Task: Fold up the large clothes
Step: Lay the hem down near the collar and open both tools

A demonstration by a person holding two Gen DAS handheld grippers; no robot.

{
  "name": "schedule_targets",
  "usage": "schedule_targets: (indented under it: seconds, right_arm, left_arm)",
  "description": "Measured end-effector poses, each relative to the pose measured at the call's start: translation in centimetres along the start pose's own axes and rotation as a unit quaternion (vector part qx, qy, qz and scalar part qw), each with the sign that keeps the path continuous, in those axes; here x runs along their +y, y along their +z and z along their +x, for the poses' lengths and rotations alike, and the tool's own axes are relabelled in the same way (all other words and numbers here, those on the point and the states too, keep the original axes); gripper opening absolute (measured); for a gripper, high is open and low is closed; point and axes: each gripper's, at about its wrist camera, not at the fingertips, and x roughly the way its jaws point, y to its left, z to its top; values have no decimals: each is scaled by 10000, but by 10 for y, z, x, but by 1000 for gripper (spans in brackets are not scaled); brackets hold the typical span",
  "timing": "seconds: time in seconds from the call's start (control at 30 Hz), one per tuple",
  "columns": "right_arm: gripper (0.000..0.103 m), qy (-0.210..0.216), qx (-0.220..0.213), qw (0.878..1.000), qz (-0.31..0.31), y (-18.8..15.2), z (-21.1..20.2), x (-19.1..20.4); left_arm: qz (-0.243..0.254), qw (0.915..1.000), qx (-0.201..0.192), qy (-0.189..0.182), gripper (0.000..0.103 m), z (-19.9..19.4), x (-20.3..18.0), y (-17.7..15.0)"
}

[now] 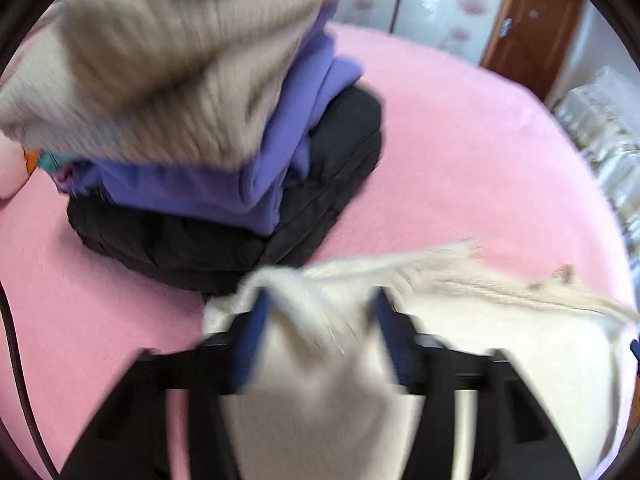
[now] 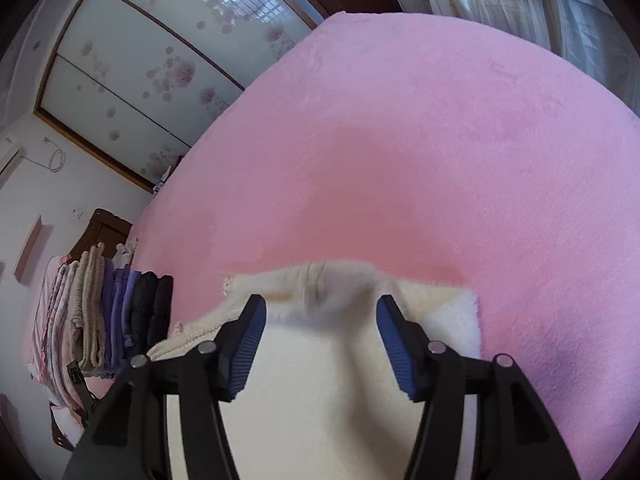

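A cream fluffy garment [image 1: 480, 340] lies on the pink bed cover [image 1: 460, 140], with a fringed edge toward the right. My left gripper [image 1: 320, 308] stands open over it, and a loose hump of the cream cloth rises between its blue pads without being pinched. In the right wrist view the same cream garment [image 2: 312, 400] lies under my right gripper [image 2: 320, 312], which is open too; a blurred cloth edge sits between its fingertips. Just behind the left gripper is a stack of folded clothes: beige ribbed knit [image 1: 180, 60] on a purple top [image 1: 224, 184] on a black jacket [image 1: 192, 240].
The stack [image 2: 120, 312] appears at the far left in the right wrist view. The pink bed cover [image 2: 400, 140] stretches ahead. Flower-patterned wardrobe doors [image 2: 140, 60], curtains [image 2: 520, 0] and a wooden door [image 1: 532, 20] border the bed. A dark cable [image 1: 16, 340] hangs at left.
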Motion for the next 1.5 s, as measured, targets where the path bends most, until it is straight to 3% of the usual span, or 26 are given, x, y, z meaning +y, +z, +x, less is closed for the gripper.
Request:
schedule_targets:
  seconds: [0.1,0.17,0.27,0.33,0.4,0.47,0.53,0.67,0.7,0.8,0.9,0.97,1.0,1.07,1.13,1.27,1.37,1.43,1.47,1.5]
  right_arm:
    - [58,78,-221,9993,-307,-4,-22,10]
    - [58,-151,-430,9968,-662,-10,-31,18]
    - [56,-512,-429,9895,-1278,-21,-28,32]
    - [39,-627,-271,9854,-1561,-28,-19,40]
    - [36,-734,-154,9815,-1760,-37,-7,50]
    - [33,-811,-59,9767,-1986,-48,10,64]
    - [23,-854,48,9724,-2171,-58,27,79]
    - [16,-820,170,9665,-2426,-72,65,109]
    - [15,-829,188,9642,-2511,-74,75,116]
    - [15,-1146,225,9557,-2704,-71,103,126]
    - [15,-1693,247,9533,-2489,-51,123,109]
    - [9,-1820,241,9580,-2202,-34,125,87]
    - [0,-1819,127,9596,-2144,-26,123,76]
    - [0,-1809,54,9629,-2004,-16,114,59]
    - [0,-2314,-110,9509,-2053,-9,107,46]
    - [0,-2043,34,9671,-1515,2,93,21]
    - [0,-2079,-44,9650,-1597,1,78,28]
    - [0,-1978,-137,9659,-1663,-1,64,34]
    - [0,-1916,-188,9672,-1659,-2,57,38]
    - [0,-1844,-247,9688,-1636,-2,49,43]
  left_arm:
    - [-100,9981,-513,-327,83,-37,2,-3]
    - [-115,9967,-694,-394,83,-53,4,-6]
    - [9,9964,-842,-110,83,-58,9,-9]
    - [304,9961,-776,284,83,-51,-3,-16]
    - [680,9941,-617,573,82,-42,-12,-17]
    - [951,9915,-542,701,73,-26,-20,-21]
    - [952,9924,-421,651,61,-13,-22,-22]
    - [888,9940,-231,604,34,20,-34,-14]
    - [940,9932,-208,660,32,27,-41,-12]
    - [1012,9903,-268,917,32,44,-51,-2]
    - [887,9904,-184,1044,32,60,-52,8]
    - [782,9917,-51,1019,32,70,-51,11]
    - [700,9927,49,984,31,75,-48,14]
    - [530,9945,109,900,31,77,-41,17]
    - [413,9956,123,828,31,83,-34,20]
    - [455,9951,201,859,30,90,-34,20]
    - [495,9953,277,779,31,84,-35,21]
    - [564,9948,314,788,39,75,-38,20]
    - [631,9945,294,784,53,67,-41,18]
    - [701,9943,236,772,59,61,-46,18]
